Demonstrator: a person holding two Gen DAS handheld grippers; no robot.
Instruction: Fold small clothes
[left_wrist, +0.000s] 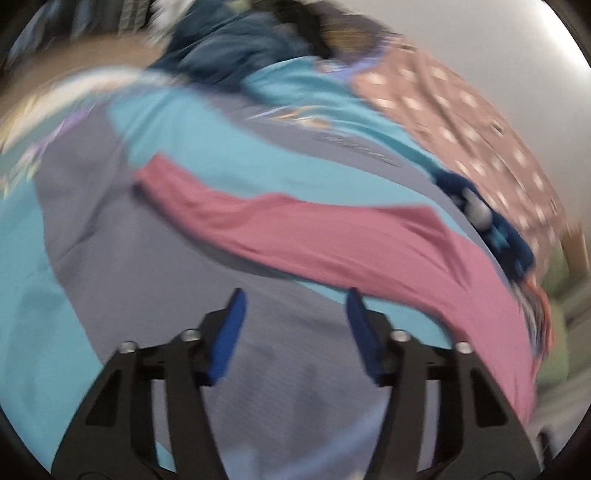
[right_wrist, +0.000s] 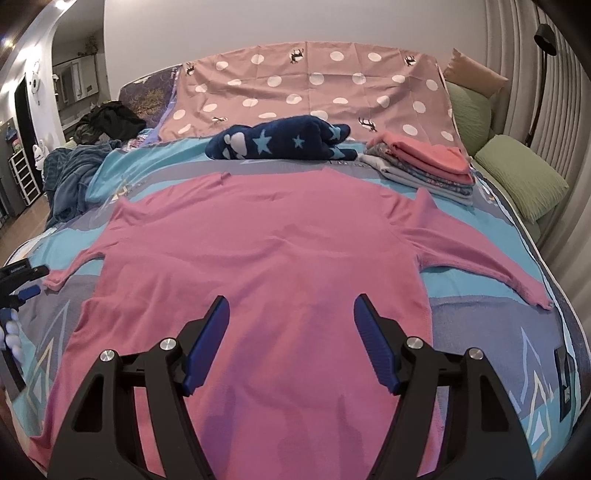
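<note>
A pink long-sleeved top (right_wrist: 258, 251) lies spread flat on the bedspread (right_wrist: 480, 317). The right gripper (right_wrist: 291, 332) hovers above its near hem, jaws apart, empty. The left gripper (left_wrist: 293, 328), half-open, holds nothing beside the left sleeve.

Showing black angular arms on the right gripper (right_wrist: 291, 308), tipped with ribbed blue pads (right_wrist: 376, 350). Carrying round silver screws (right_wrist: 413, 342) at the joints. Matching on the left gripper (left_wrist: 295, 301).

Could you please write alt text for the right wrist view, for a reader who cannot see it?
A pink long-sleeved top lies spread flat on a bed, with the open right gripper hovering over its lower part. Behind it lie a navy star-patterned garment and a stack of folded clothes.
</note>
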